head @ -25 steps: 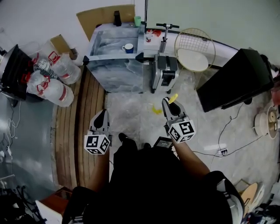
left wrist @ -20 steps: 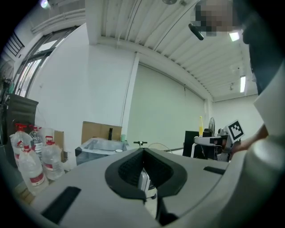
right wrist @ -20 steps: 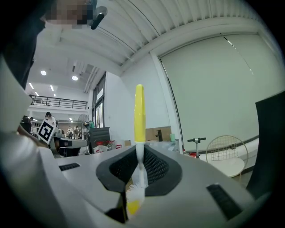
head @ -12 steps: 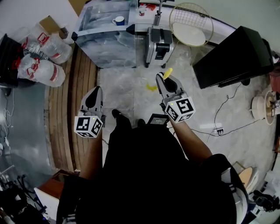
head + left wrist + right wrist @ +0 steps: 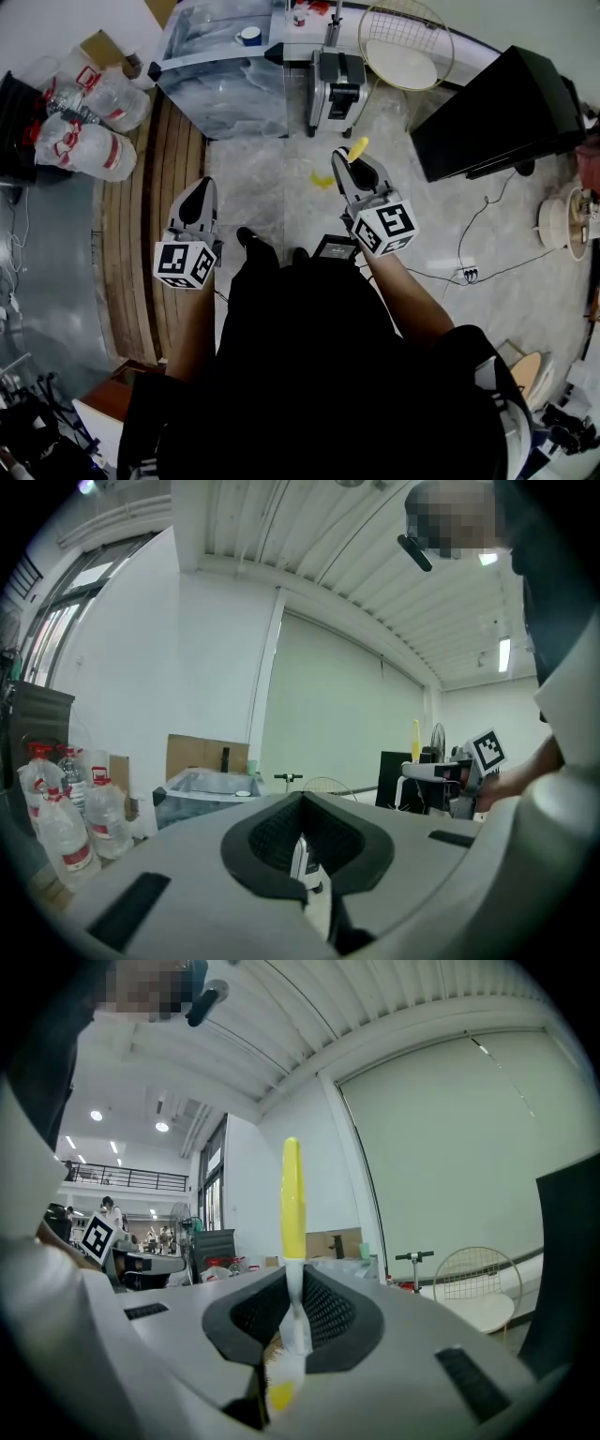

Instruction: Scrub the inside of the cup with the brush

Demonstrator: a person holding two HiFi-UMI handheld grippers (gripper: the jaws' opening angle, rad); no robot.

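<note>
A blue-and-white cup (image 5: 249,36) stands on the grey covered table (image 5: 220,84) at the top of the head view, far from both grippers. My right gripper (image 5: 348,165) is shut on the brush (image 5: 357,147), held above the floor. In the right gripper view the brush's yellow handle (image 5: 292,1194) rises straight up from between the closed jaws of that gripper (image 5: 294,1288). My left gripper (image 5: 194,200) hangs over the wooden strip, shut with nothing in it. The left gripper view shows its jaws (image 5: 302,847) pressed together and empty.
Large water bottles (image 5: 86,141) lie at the left beside the wooden planks (image 5: 169,178). A scooter (image 5: 336,75), a round wire frame (image 5: 408,42) and a black cabinet (image 5: 502,112) stand ahead and to the right. A yellow scrap (image 5: 323,180) and cables with a power strip (image 5: 466,274) lie on the floor.
The table with the cup has slid toward the top of the head view. Both grippers sit a little higher in the frame. Their jaws have not changed.
</note>
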